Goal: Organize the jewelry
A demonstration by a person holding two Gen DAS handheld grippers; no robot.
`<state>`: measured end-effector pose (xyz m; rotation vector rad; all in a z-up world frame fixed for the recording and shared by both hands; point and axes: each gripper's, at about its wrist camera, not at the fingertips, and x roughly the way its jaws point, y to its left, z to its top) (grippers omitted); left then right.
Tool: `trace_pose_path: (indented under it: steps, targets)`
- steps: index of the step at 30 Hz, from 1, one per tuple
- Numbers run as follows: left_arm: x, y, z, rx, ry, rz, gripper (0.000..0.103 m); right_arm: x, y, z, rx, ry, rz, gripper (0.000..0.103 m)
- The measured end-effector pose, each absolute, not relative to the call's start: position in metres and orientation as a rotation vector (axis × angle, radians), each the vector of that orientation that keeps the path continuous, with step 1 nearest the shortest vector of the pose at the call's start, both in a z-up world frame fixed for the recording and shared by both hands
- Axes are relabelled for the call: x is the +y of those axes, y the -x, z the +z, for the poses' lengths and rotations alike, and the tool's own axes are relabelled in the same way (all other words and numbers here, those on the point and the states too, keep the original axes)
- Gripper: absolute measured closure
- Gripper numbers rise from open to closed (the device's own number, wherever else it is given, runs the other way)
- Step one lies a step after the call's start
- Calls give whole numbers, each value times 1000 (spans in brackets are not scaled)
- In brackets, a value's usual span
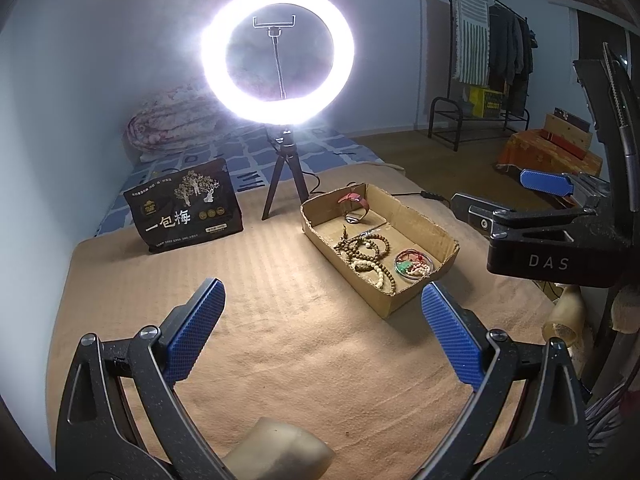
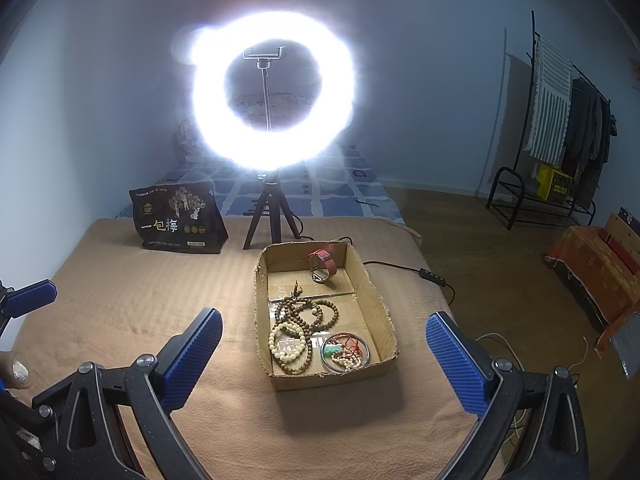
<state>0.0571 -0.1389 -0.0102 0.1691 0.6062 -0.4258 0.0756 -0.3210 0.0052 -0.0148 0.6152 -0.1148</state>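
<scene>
A shallow cardboard box [image 2: 380, 312] [image 1: 416, 216] sits on a tan blanket. It holds brown and cream bead strings [image 2: 300, 320] [image 1: 366, 250], a red-strapped watch [image 2: 324, 266] [image 1: 354, 204] at its far end, and a silver bangle ringing red cord, a green piece and small beads [image 2: 346, 352] [image 1: 414, 266]. My right gripper [image 2: 324, 354] is open and empty, its blue pads either side of the box's near end. My left gripper [image 1: 322, 332] is open and empty over the blanket, left of and nearer than the box. The right gripper [image 1: 548, 188] also shows at the left wrist view's right edge.
A lit ring light on a small tripod [image 2: 272, 92] [image 1: 278, 48] stands behind the box. A black snack bag [image 2: 176, 218] [image 1: 186, 208] stands at the back left. A cable with a switch [image 2: 424, 272] runs off right. A clothes rack [image 2: 568, 120] stands across the wooden floor.
</scene>
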Motion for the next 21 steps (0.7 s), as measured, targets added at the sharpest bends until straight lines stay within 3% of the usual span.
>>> trace_pose_path:
  steps: [21]
  targets:
    - [-138,-60,-10,599,-149,-375,2,-319,-79,3,622,19,-105,0]
